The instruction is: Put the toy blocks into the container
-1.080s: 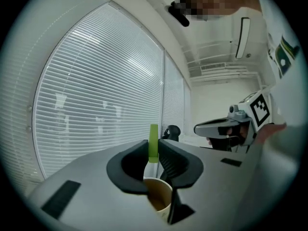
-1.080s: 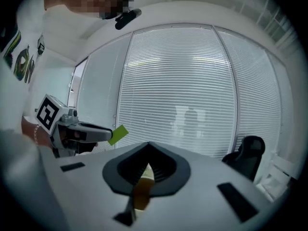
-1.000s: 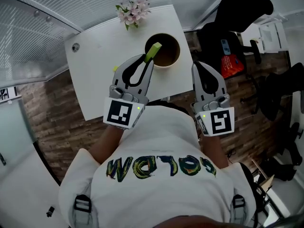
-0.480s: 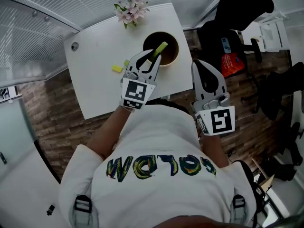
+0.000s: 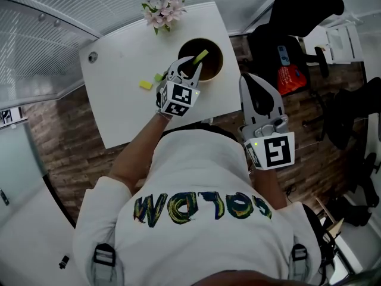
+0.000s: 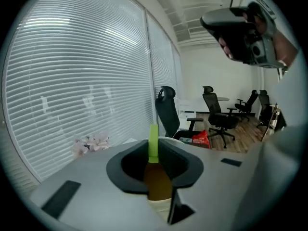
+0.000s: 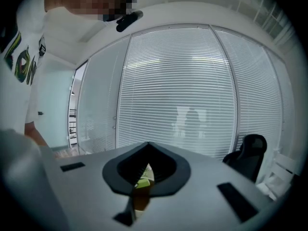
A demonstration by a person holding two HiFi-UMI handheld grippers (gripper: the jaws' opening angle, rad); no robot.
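Observation:
My left gripper is shut on a thin lime-green block, which sticks out over the opening of the round brown container on the white table. In the left gripper view the green block stands upright between the jaws, with the container's brown inside just below it. Two loose blocks, a yellow block and a green block, lie on the table left of that gripper. My right gripper hangs beside the table's right edge, its jaws together and empty.
The white table carries a bunch of pink flowers at its far edge and a small round fitting at the far left. Black office chairs and a red bag stand on the wooden floor to the right.
My left gripper has moved away from me and down with the green block, which now hangs over the container's mouth. Two loose blocks have come into view. The right gripper has kept still.

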